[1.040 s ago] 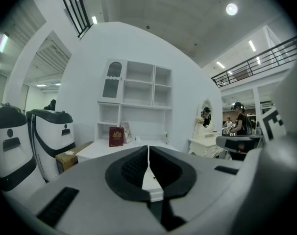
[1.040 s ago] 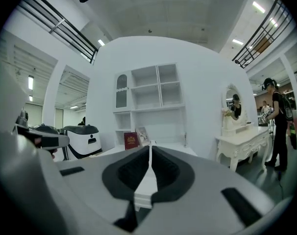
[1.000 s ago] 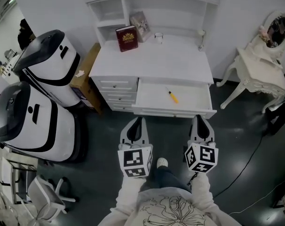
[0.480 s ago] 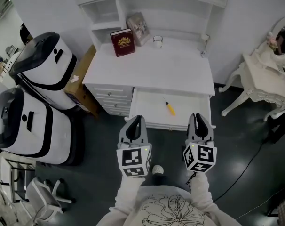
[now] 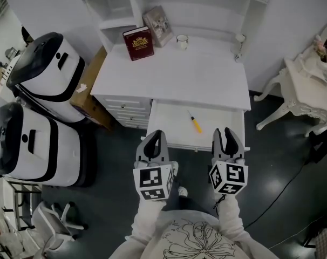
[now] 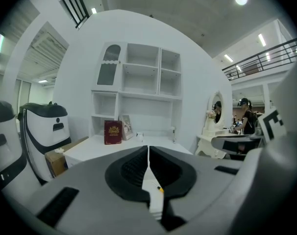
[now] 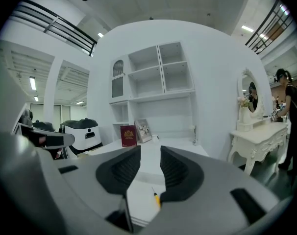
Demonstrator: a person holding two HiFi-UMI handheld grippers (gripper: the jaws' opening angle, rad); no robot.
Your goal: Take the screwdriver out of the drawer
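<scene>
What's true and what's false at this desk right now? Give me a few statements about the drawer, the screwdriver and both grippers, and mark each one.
1. The drawer is open and the screwdriver lies in it. True.
2. A red book stands on the desk top. True.
3. The right gripper holds the screwdriver. False: its jaws are opening with nothing between them, short of the drawer.
4. The left gripper is wide open. False: its jaws are together, with nothing between them.
5. The screwdriver's handle is blue. False: it is yellow.
</scene>
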